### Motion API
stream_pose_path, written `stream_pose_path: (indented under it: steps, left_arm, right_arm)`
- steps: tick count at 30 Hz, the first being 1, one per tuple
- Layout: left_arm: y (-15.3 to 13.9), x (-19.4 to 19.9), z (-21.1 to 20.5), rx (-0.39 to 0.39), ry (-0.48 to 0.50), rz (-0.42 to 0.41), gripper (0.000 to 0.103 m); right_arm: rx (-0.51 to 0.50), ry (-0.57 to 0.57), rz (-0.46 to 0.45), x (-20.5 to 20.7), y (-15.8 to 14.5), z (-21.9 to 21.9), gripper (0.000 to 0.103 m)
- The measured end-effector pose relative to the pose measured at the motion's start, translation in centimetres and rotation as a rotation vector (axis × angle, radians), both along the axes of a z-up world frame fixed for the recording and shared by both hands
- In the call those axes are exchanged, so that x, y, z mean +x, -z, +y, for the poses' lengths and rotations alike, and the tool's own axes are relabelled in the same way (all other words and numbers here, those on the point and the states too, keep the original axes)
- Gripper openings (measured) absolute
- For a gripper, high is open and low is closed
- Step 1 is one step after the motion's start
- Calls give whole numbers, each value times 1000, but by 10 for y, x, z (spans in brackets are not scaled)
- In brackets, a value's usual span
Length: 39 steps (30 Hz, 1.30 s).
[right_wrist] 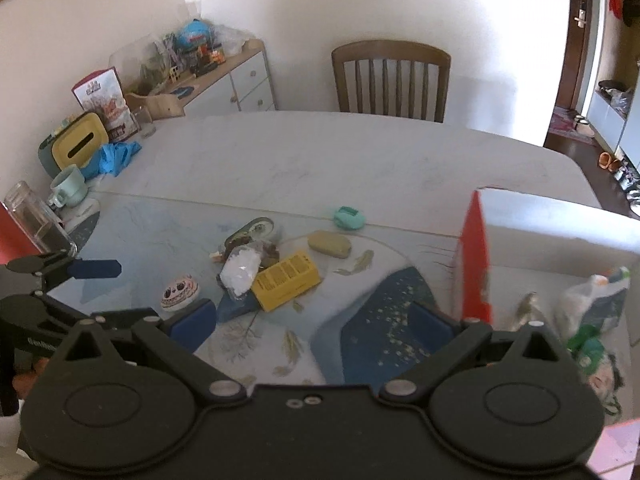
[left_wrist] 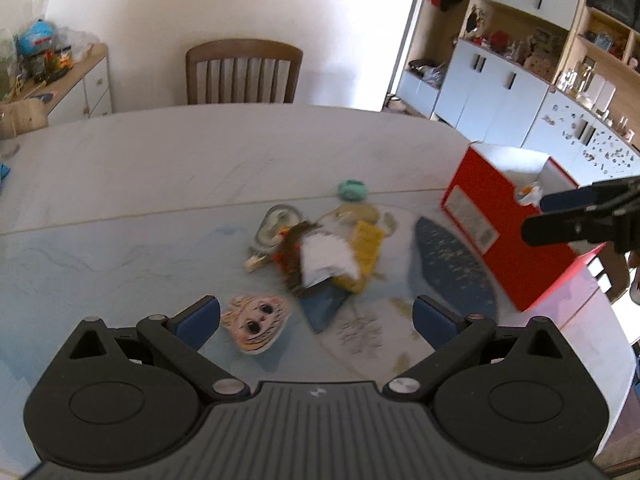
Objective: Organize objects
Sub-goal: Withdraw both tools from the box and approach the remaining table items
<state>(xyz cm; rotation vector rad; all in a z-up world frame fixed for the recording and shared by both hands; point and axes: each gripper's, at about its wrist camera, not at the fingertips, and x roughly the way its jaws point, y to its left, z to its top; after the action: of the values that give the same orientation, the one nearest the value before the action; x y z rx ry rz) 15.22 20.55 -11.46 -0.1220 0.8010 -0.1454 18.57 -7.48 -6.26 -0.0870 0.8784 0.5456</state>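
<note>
A pile of small objects lies mid-table: a yellow box [right_wrist: 287,281] [left_wrist: 366,254], a clear bag of white stuff [right_wrist: 240,270] [left_wrist: 325,258], a tan oval bar [right_wrist: 329,243], a teal round case [right_wrist: 349,217] [left_wrist: 352,190], a grey oval tin [right_wrist: 250,231] [left_wrist: 276,222] and a face-print disc [right_wrist: 180,291] [left_wrist: 257,322]. A red box [left_wrist: 504,224] [right_wrist: 474,264] stands open at the right with several items inside. My left gripper [left_wrist: 316,320] is open and empty above the disc. My right gripper [right_wrist: 314,326] is open and empty beside the red box.
A wooden chair [right_wrist: 392,80] stands at the table's far side. A mug [right_wrist: 70,186], a glass jar [right_wrist: 36,220], a yellow tissue box [right_wrist: 80,146] and blue gloves [right_wrist: 116,158] sit at the table's left end. A cluttered sideboard [right_wrist: 224,76] and wall cabinets [left_wrist: 500,88] stand behind.
</note>
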Motion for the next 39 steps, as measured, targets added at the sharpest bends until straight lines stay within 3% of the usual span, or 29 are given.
stream_pose_path:
  steps: [13,33,39]
  left_arm:
    - [46,24,17,52,-29,43,103]
    - [65,29,18,58,-50,11,102]
    - [64,31,17,27,-25,22,87]
  right_arm:
    - [-61,-83,53,35,38,69,101]
    - [-167,-178,105,61,77,130,78]
    - [-174,-176,95,62,78,134,74]
